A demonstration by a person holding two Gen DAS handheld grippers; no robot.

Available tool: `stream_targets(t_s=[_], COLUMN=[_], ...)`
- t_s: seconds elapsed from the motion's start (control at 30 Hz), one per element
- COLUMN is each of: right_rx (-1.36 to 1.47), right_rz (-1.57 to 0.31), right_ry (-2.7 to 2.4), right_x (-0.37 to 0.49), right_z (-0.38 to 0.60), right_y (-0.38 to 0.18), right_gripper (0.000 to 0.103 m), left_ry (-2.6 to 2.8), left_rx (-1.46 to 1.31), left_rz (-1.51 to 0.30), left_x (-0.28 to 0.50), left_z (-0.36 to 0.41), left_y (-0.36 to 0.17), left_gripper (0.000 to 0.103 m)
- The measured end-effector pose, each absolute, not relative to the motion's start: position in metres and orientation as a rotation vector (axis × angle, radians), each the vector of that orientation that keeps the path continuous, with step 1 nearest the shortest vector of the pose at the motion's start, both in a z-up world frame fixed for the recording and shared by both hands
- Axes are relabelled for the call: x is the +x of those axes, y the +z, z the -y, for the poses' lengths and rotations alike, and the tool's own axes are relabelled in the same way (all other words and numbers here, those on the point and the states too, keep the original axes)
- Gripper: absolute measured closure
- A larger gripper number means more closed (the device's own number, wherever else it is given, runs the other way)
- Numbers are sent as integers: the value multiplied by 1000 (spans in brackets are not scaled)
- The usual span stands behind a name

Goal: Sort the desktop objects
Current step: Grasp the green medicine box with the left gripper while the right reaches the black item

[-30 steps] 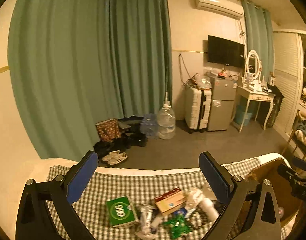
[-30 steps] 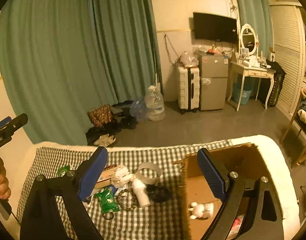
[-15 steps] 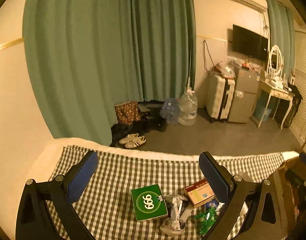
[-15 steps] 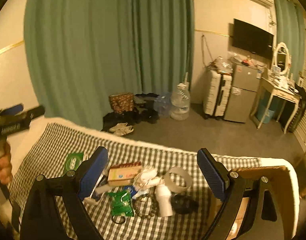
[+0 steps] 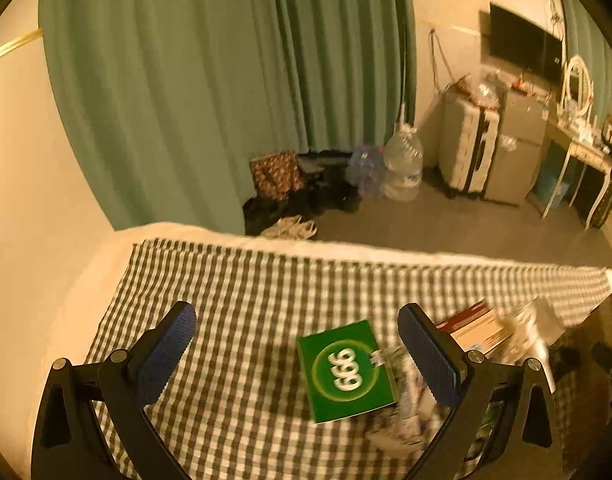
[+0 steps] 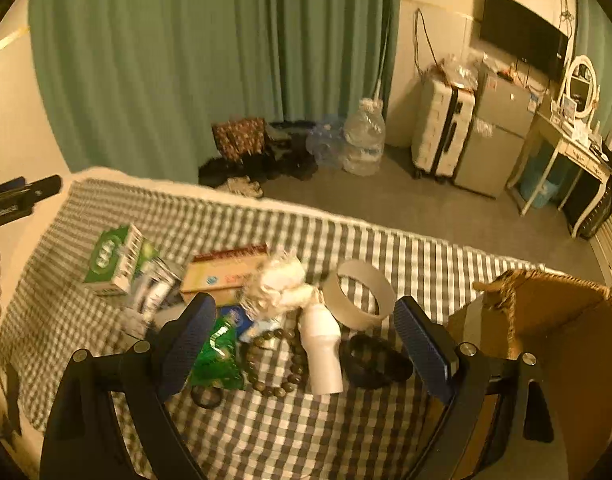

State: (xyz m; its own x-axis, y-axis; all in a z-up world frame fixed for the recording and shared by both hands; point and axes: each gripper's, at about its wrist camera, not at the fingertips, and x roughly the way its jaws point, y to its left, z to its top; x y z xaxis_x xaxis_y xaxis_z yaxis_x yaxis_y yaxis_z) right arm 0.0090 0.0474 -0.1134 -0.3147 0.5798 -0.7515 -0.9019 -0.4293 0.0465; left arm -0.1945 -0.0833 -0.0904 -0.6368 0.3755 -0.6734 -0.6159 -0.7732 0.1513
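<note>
Left gripper (image 5: 296, 334) and right gripper (image 6: 304, 330) both spread wide, holding nothing. Crumpled wrapper (image 5: 401, 404) beside green box (image 5: 345, 372) is motion-blurred, unidentifiable. Cardboard box (image 6: 545, 344) interior hidden.

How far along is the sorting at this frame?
Barely started, judging by the clutter. Nothing is in hand: left gripper and right gripper are both open. Green box, bead bracelet, white bottle and tape roll still lie outside the cardboard box.
</note>
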Motion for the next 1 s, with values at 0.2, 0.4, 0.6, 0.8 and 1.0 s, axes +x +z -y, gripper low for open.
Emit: stream_targets(t_s=[0.2,0.4,0.6,0.8,1.0], right_rx=[-889,-950,-979,-968,-1033], right_rz=[-719,-745,-883,-991,-1000], right_ry=[1809,1725,1653,1591,1552], right_x=[13,24,38,49,47], right_z=[-68,-81,-98,-109,-113], right_y=[-144,-160,-179,-189,-200], right_gripper=[31,31,31,31,31], left_ry=[2355,2298,2243,2190,2164], left_rx=[-980,-1051,-1162,-1242,-1254], left_rz=[-533,-589,-612,-624,-624], left_x=[-207,-207,-210,-213,-215], left_z=[84,77,70,62,59], left_y=[-119,-142,-163,-179,-188], left_gripper=[0,0,0,0,0])
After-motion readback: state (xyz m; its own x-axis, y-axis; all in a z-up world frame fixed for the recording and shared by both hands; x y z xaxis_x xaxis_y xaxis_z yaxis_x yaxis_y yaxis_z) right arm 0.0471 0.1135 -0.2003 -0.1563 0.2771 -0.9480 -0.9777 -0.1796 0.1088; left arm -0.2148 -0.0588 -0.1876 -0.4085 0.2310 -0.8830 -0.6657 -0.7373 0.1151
